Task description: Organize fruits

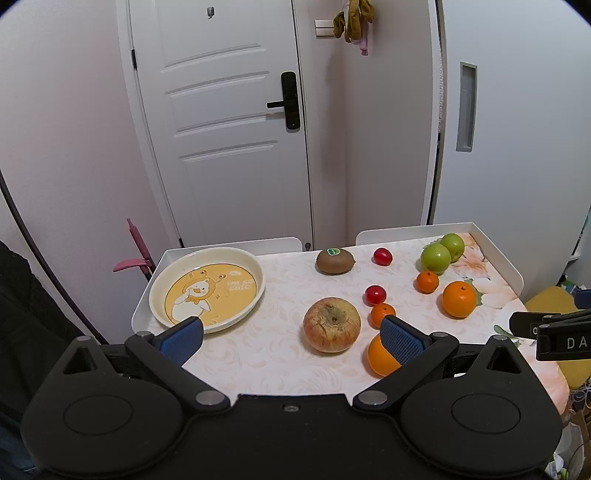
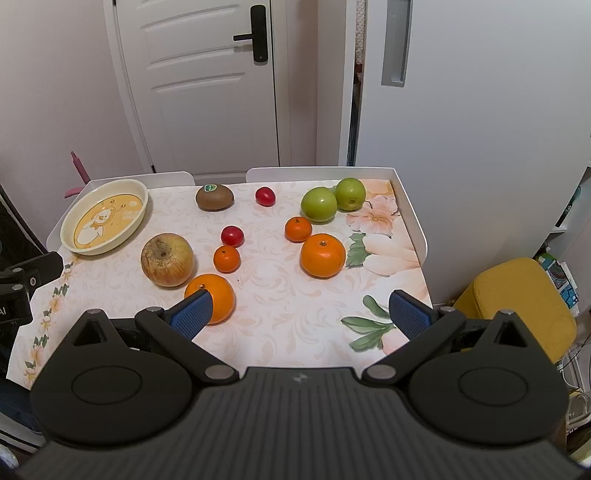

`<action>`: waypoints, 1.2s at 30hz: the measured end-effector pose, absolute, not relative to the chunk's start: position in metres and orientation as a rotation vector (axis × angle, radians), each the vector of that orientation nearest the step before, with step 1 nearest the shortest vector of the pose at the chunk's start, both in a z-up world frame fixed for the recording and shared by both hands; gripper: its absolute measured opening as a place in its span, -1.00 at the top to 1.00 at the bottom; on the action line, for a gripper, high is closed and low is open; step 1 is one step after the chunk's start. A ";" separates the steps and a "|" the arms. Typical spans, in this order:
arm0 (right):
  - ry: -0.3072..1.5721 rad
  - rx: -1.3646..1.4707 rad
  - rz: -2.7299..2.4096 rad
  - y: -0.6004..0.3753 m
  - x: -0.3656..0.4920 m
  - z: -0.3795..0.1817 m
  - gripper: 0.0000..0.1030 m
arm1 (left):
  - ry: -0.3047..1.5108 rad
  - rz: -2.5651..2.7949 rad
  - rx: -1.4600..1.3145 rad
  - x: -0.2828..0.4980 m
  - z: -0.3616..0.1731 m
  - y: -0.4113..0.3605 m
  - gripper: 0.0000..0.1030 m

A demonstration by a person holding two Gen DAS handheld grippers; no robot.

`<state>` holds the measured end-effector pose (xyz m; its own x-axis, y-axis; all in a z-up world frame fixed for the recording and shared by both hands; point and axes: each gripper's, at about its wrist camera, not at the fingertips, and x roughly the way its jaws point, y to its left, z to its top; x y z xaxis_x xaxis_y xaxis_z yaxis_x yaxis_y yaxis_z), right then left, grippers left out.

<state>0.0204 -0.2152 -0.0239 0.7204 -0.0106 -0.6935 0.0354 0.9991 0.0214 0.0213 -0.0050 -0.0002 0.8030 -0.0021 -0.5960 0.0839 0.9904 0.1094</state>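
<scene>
Both grippers' fingers (image 1: 400, 339) spread empty; I'd centre the left on the big russet apple (image 1: 331, 324) beside the cream duck-print plate (image 1: 255, 266).

A white door (image 1: 229, 129) stands behind the table, with a black handle (image 1: 286, 103) on it. A tall white cupboard (image 2: 461, 92) stands at the right. Some green gloves (image 1: 352, 20) hang high on the wall. A pink thing (image 1: 135, 251) leans by the wall at the left. A yellow stool (image 2: 517, 299) sits low at the right.
</scene>
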 end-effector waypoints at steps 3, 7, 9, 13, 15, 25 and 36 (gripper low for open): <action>0.767 0.035 -0.026 -0.215 0.021 -0.024 -1.00 | 0.638 -0.048 0.132 0.022 0.000 -0.005 -1.00; 0.767 0.034 -0.025 -0.216 0.021 -0.024 -1.00 | 0.638 -0.049 0.125 0.025 -0.001 -0.001 -1.00; 0.767 0.035 -0.026 -0.215 0.023 -0.025 -1.00 | 0.637 -0.049 0.122 0.026 -0.001 0.000 -1.00; 0.766 0.036 -0.030 -0.214 0.024 -0.024 -1.00 | 0.636 -0.049 0.122 0.026 -0.002 0.000 -1.00; 0.766 0.036 -0.030 -0.214 0.024 -0.024 -1.00 | 0.637 -0.049 0.122 0.027 -0.002 0.000 -1.00; 0.768 0.036 -0.029 -0.213 0.026 -0.023 -1.00 | 0.637 -0.048 0.119 0.028 -0.001 -0.001 -1.00; 0.769 0.037 -0.035 -0.209 0.028 -0.020 -1.00 | 0.635 -0.055 0.114 0.034 0.001 0.001 -1.00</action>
<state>0.0283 -0.2092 -0.0200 0.7181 -0.0183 -0.6957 0.0454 0.9988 0.0205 0.0338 0.0013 0.0007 0.8039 -0.0159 -0.5945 0.0856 0.9923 0.0892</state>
